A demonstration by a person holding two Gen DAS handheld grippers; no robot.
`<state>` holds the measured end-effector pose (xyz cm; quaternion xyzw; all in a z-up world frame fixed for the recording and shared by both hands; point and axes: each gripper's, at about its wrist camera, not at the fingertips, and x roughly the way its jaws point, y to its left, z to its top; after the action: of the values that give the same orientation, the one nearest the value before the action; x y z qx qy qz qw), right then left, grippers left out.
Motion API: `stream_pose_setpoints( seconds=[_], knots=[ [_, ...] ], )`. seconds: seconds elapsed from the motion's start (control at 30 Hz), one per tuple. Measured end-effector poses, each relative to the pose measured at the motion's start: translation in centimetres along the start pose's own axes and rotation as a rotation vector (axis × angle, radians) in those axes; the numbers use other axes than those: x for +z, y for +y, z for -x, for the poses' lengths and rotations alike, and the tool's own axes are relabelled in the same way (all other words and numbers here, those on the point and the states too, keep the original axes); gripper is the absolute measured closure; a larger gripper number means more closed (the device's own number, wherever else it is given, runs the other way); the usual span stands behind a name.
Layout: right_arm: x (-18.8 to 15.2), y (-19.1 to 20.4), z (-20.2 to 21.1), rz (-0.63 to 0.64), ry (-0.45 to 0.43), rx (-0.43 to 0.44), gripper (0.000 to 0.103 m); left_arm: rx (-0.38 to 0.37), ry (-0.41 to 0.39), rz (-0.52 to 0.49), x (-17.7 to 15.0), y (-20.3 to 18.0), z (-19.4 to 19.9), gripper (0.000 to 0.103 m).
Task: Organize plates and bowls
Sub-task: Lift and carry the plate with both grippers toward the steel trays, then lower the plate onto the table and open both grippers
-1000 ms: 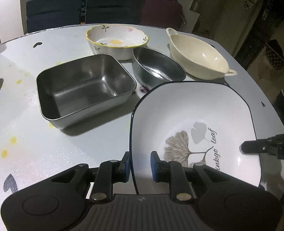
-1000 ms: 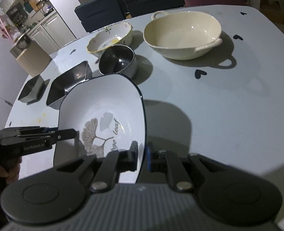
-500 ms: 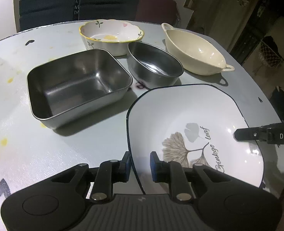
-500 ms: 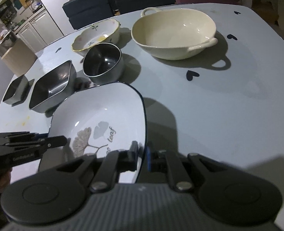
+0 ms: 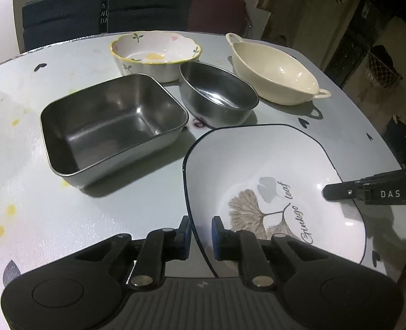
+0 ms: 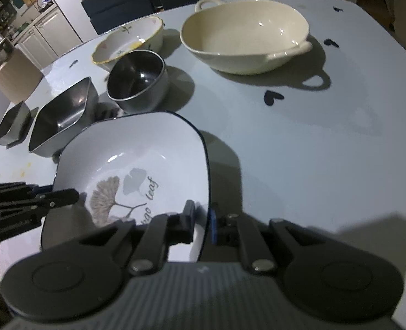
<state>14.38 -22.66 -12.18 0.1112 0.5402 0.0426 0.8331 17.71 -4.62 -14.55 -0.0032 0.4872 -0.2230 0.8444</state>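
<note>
One white square plate with a dark rim and ginkgo print, pinched at opposite rims by left gripper, jaws just narrowed, and right gripper. Beyond the grippers: two ceramic bowls, flowered and cream two-handled; one round steel bowl; two square steel dishes. Pale grey surface with black hearts; dark chairs behind.

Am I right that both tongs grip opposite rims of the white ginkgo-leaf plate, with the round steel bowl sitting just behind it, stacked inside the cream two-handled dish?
Not quite. The round steel bowl stands on the table beside the cream two-handled dish, not inside it; the right wrist view shows this. Both the left tongs and right tongs do grip the white ginkgo-leaf plate.
</note>
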Motion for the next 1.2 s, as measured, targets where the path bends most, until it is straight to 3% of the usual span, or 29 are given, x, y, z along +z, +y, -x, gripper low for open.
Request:
stream_pose_setpoints(
  seconds=[0.63, 0.8, 0.87, 0.93, 1.07, 1.2],
  knots=[
    [-0.2, -0.1, -0.4, -0.001, -0.006, 0.012, 0.089, -0.023, 0.025, -0.004, -0.4, 0.0, 0.6, 0.087],
    [-0.5, -0.3, -0.4, 0.01, -0.025, 0.017, 0.085, -0.032, 0.029, 0.005, -0.6, 0.0, 0.8, 0.082],
    [-0.7, -0.2, -0.4, 0.018, -0.015, 0.022, 0.074, -0.029, 0.026, 0.012, -0.7, 0.1, 1.0, 0.064],
    [-1.0, -0.1, -0.4, 0.022, -0.003, 0.031, 0.058, -0.021, 0.022, 0.018, -0.8, 0.1, 1.2, 0.053],
    [-1.4, 0.4, 0.0, 0.051, -0.013, 0.031, 0.041, -0.009, 0.012, 0.026, -0.7, 0.1, 1.7, 0.028],
    [-1.3, 0.5, 0.9, 0.062, -0.049, 0.03, 0.017, -0.001, -0.016, 0.028, -0.2, 0.1, 2.6, 0.014]
  ],
)
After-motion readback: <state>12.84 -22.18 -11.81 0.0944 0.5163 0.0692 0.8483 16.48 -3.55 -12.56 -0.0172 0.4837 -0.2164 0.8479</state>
